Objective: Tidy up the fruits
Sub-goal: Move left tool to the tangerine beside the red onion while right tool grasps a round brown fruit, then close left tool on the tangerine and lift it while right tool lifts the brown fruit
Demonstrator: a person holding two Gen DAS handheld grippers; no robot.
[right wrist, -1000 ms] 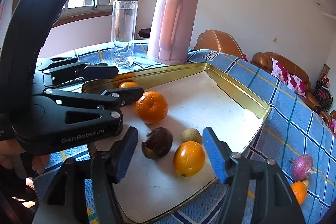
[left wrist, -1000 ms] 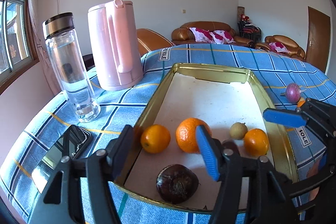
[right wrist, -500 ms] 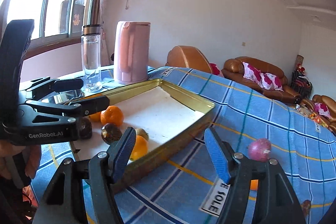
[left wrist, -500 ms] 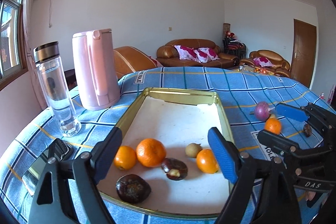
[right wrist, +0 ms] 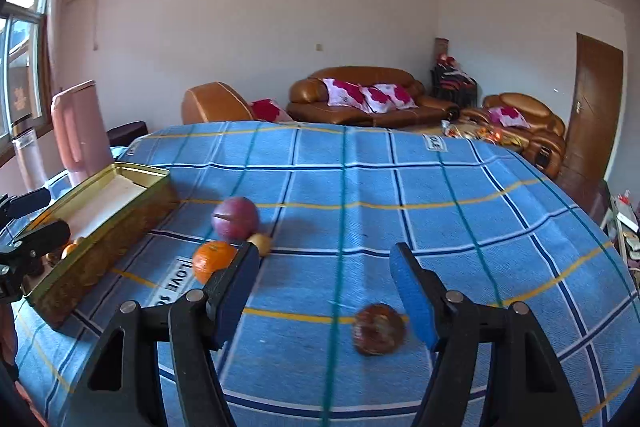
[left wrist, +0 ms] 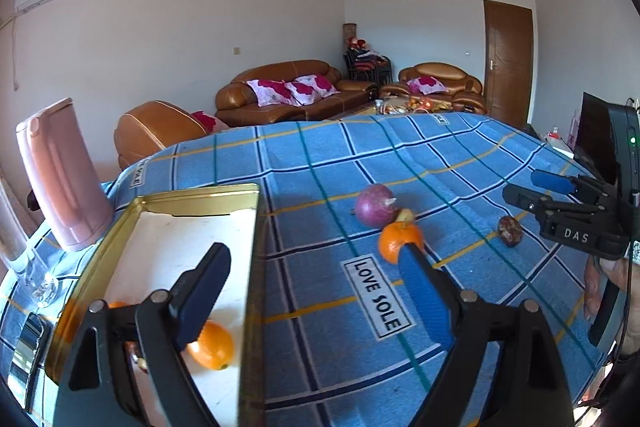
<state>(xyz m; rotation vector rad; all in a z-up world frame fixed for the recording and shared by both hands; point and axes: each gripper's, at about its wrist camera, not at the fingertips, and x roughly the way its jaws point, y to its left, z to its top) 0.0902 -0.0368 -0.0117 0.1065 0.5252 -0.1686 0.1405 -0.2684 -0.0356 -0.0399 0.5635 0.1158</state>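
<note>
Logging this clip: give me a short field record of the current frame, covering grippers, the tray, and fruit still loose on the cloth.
left gripper: open, empty, over the tray's right edge
right gripper: open, empty, dark brown fruit lies between its fingers
gold tray: holds an orange; other contents mostly hidden
loose on blue plaid cloth: purple round fruit, orange, small yellowish fruit, dark brown fruit
beside tray: pink kettle

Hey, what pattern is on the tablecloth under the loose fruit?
The tablecloth is blue plaid with dark, white, yellow and green lines; the right wrist view shows it best.
</note>
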